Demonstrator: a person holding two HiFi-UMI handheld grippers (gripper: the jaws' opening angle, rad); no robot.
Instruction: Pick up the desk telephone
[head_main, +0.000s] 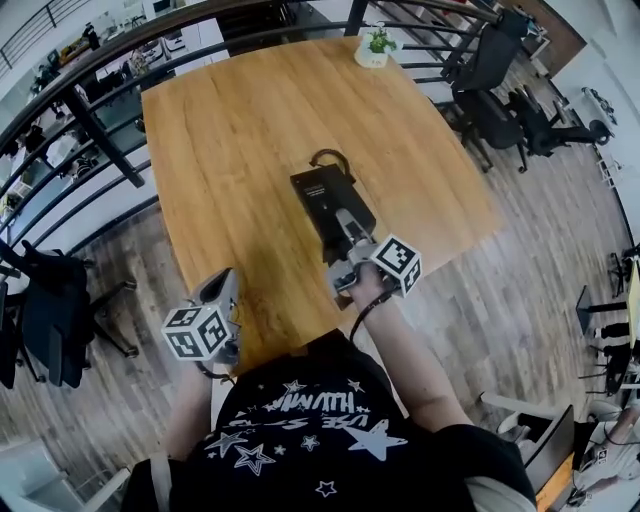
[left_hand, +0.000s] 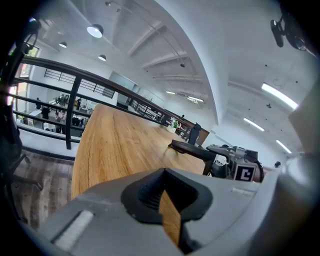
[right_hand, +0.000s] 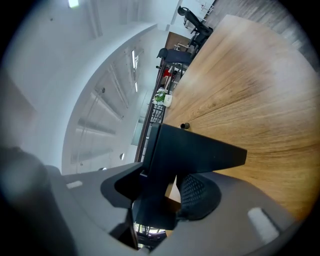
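The black desk telephone hangs tilted over the middle of the wooden table, a curl of cord at its far end. My right gripper is shut on its near end. In the right gripper view the telephone sits wedged between the jaws of the right gripper. The left gripper view shows the telephone raised off the tabletop with the right gripper behind it. My left gripper hovers at the table's near edge, its jaws together with nothing between them.
A small potted plant stands at the table's far edge. A black railing runs along the left and far sides. Office chairs stand at the far right, another chair on the left.
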